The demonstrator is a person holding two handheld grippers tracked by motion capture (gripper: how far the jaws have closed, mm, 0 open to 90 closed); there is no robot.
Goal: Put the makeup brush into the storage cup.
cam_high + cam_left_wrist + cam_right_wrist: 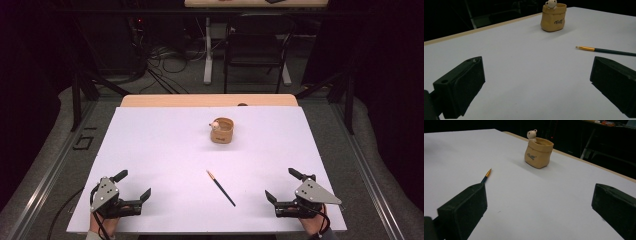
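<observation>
Dark pencil [221,188] lies diagonally, gold-ferruled end toward tan pot [222,131].

the pencil [486,176] runs behind a jaw, and the pot's [553,18] lettering is unreadable.

Between the left gripper [134,185] and the right gripper [283,185], both with jaws spread wide, only the pencil [220,188] lay across the white table [160,150], while the tan pouch [222,131] stood well beyond it, with open surface all around.
</observation>
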